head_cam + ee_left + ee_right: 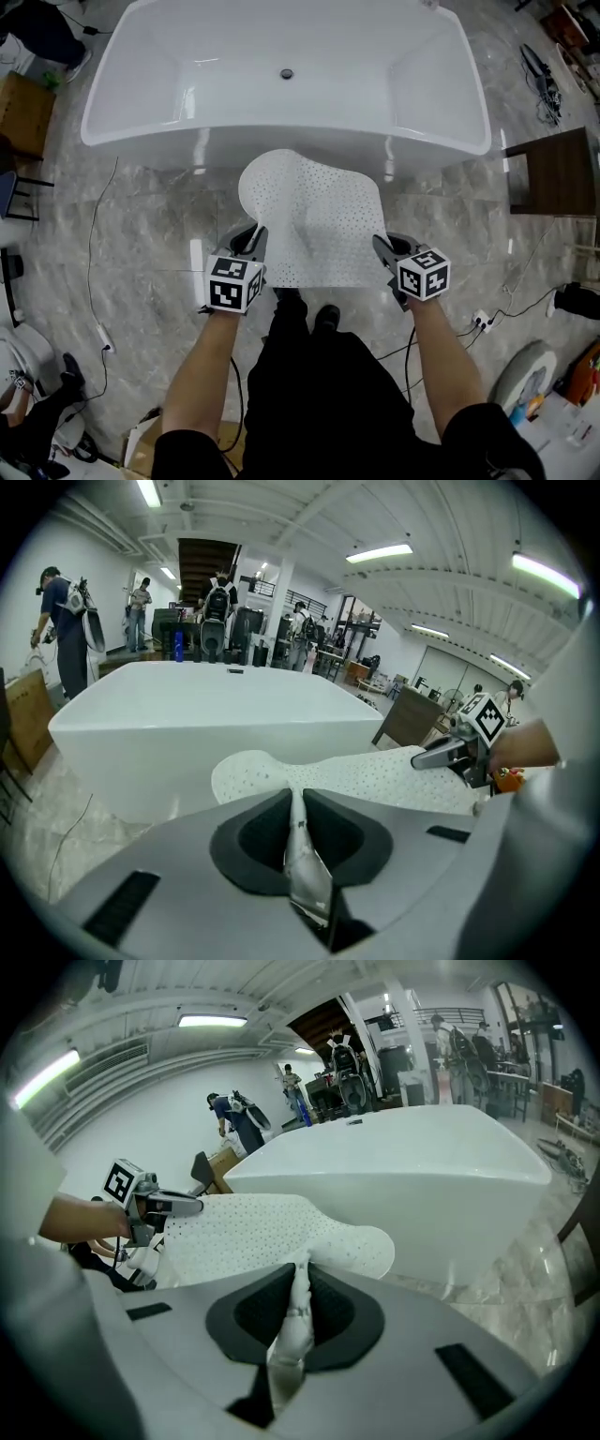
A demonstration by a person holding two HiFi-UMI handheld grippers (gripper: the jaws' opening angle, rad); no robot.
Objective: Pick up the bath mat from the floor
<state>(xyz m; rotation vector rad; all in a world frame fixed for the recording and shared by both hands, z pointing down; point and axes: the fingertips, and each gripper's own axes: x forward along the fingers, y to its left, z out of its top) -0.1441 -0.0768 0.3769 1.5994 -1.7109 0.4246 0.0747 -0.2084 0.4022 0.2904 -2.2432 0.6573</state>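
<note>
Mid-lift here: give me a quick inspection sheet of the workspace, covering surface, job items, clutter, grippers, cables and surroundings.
Surface: grey marble-patterned floor.
Job's things: white perforated bath mat, raised and held between both grippers.
Clutter: mixed small items at the lower right edge, too small to name.
Grippers: left gripper and right gripper each shut on a near corner of the mat.
Cables: white cable on the floor at left; power strip with leads at right.
Surroundings: white bathtub ahead, dark wooden cabinet at right, people standing beyond the tub.

Bathtub [169, 139] front partly behind bath mat [319, 225]
</note>
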